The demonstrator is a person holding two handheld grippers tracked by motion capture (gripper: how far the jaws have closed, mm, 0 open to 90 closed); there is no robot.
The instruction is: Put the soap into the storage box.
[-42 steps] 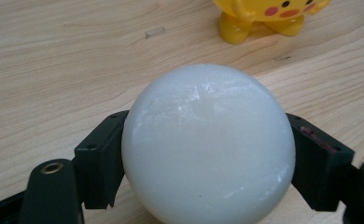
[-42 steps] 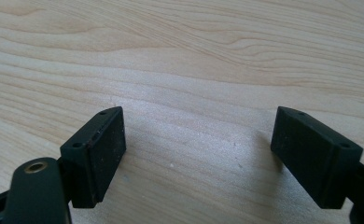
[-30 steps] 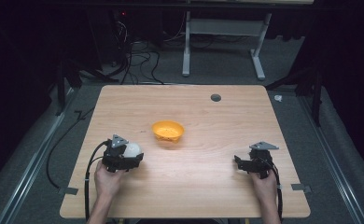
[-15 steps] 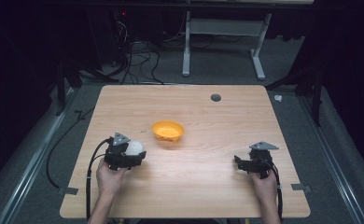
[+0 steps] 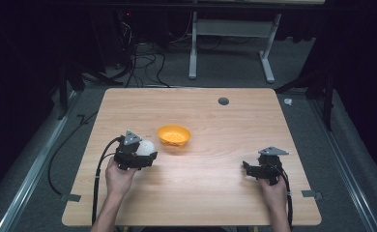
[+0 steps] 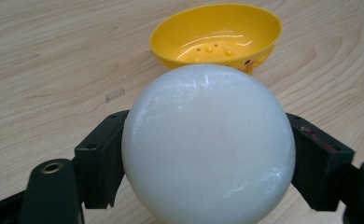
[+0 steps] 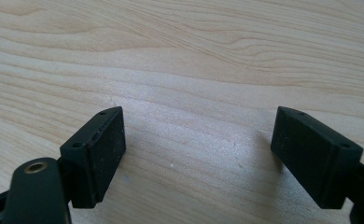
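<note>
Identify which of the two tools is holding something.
The left tool: its jaws clamp a white ball beside the yellow bowl. The right tool is open, empty.

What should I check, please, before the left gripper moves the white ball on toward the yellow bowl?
1. Grip: left gripper has a jaw on each side of the white ball: ok.
2. Yellow bowl upright and nothing inside it: ok.
3. Table between ball and bowl free of obstacles: ok.
4. Right gripper open, holding nothing, well away from the bowl: ok.
5. Ball lifted off the table: cannot tell.
</note>
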